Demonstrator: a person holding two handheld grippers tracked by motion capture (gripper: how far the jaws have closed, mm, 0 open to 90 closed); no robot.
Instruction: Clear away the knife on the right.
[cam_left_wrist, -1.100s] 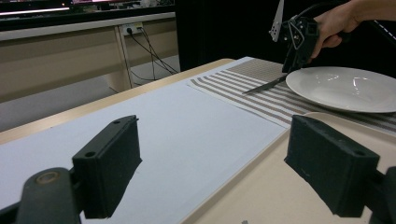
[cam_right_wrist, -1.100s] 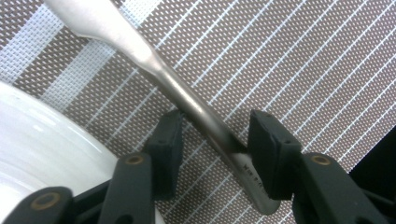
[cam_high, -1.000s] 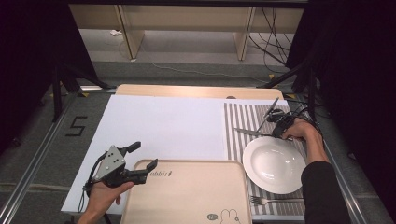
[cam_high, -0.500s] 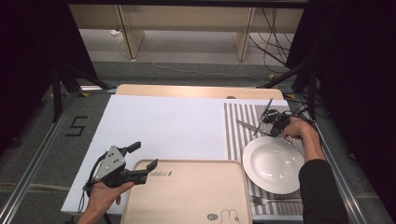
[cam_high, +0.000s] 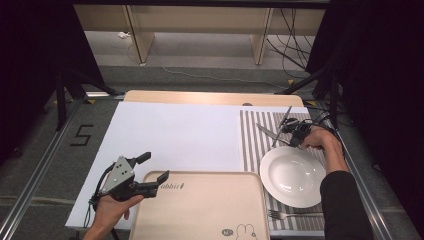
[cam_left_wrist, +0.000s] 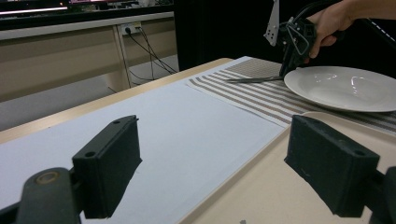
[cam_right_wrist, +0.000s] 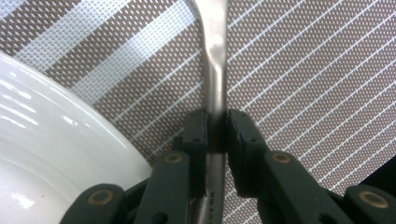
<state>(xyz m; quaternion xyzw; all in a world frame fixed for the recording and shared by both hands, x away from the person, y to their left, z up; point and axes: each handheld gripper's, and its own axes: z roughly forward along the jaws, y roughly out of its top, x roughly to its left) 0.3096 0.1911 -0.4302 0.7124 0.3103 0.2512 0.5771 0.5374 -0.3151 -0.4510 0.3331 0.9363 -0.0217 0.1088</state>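
Knife (cam_right_wrist: 215, 70) lies on striped mat (cam_right_wrist: 317, 70) just beside plate (cam_right_wrist: 51, 154). We see right gripper (cam_right_wrist: 216, 126) jaws, just closing, pinching knife handle. Left gripper (cam_high: 145, 175) hovers at tray (cam_high: 200, 210) corner; we see its jaws spread wide, nothing between.

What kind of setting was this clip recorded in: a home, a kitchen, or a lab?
Most likely a lab recording rig dressed as a dining table: a striped placemat with white plate and tray, but black curtains, loose floor cables and a taped floor number.
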